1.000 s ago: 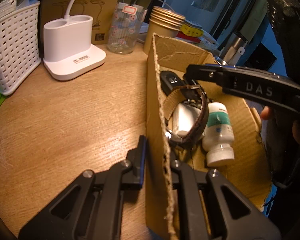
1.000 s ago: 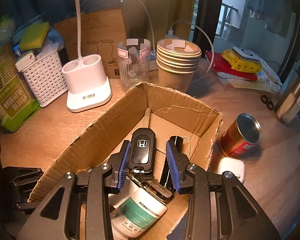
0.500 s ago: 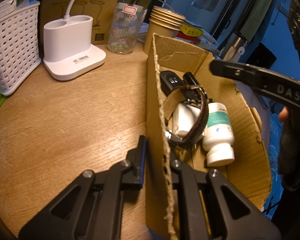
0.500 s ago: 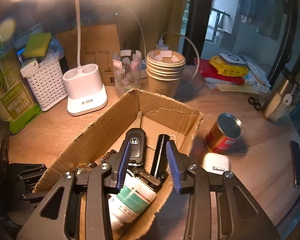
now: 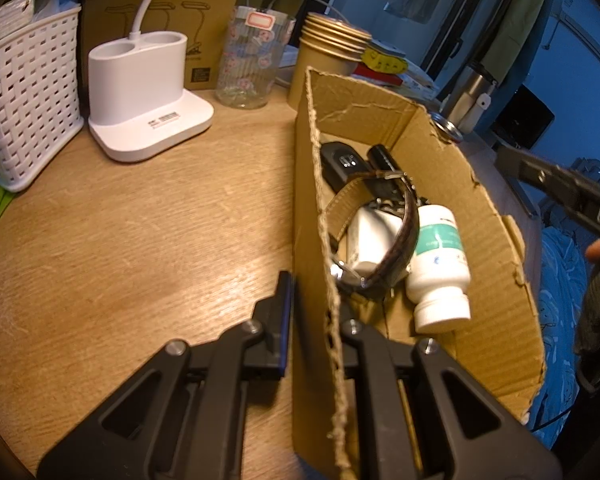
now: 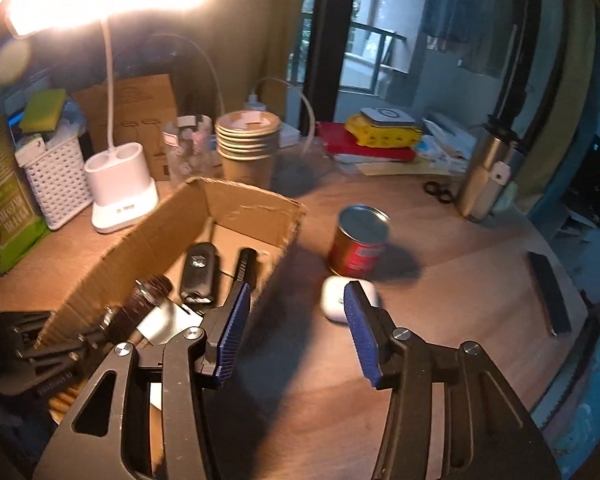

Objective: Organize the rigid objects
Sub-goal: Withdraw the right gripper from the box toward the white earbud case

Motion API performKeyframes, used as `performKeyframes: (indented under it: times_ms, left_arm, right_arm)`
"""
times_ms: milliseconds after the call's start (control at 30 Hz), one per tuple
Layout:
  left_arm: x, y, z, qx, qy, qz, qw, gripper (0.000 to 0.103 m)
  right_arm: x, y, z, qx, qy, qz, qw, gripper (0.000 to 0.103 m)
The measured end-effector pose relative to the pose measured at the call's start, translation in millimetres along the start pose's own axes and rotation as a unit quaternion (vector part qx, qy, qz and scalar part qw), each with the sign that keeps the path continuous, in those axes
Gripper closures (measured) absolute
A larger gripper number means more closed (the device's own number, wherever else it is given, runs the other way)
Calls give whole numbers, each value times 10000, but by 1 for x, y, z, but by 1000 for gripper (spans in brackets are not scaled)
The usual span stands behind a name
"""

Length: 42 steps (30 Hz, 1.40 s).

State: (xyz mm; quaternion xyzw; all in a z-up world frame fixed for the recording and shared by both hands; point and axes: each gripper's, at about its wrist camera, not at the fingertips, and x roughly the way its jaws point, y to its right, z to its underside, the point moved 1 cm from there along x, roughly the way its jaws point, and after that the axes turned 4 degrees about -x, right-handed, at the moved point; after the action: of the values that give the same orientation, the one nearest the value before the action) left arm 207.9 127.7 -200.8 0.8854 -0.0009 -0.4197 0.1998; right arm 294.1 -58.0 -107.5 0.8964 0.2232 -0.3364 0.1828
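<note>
An open cardboard box [image 5: 440, 152] with torn edges is standing on the wooden table. Inside it, a black car key fob [image 5: 342, 164] is lying flat near the far end, beside a black cylindrical item [image 5: 382, 158]. A brown-strapped wristwatch [image 5: 384, 236] is resting looped over a white boxy object [image 5: 370, 240]. A white bottle with a green label [image 5: 440, 264] is lying on its side. Outside the box, a red tin can [image 6: 360, 246] is standing upright, with a white earbud case [image 6: 334, 298] lying just beside it.
</note>
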Motion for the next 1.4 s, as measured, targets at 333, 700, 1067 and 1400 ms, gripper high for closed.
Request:
performKeyframes:
  times_ms: [333, 700, 1067, 1400]
  left_arm:
    - [0, -2, -1, 6, 4, -13, 10000, 93]
    - [0, -2, -1, 6, 5, -15, 10000, 93]
    - [0, -2, -1, 8, 0, -13, 10000, 93]
    - [0, -2, -1, 7, 0, -12, 10000, 93]
  right_arm:
    - [12, 32, 22, 582, -124, 206, 9980, 38]
    - [47, 54, 29, 1007, -296, 287, 9941, 37]
    - [68, 47, 21, 835, -210, 73, 9963, 37]
    - [95, 50, 16, 740, -460, 2, 9962, 36]
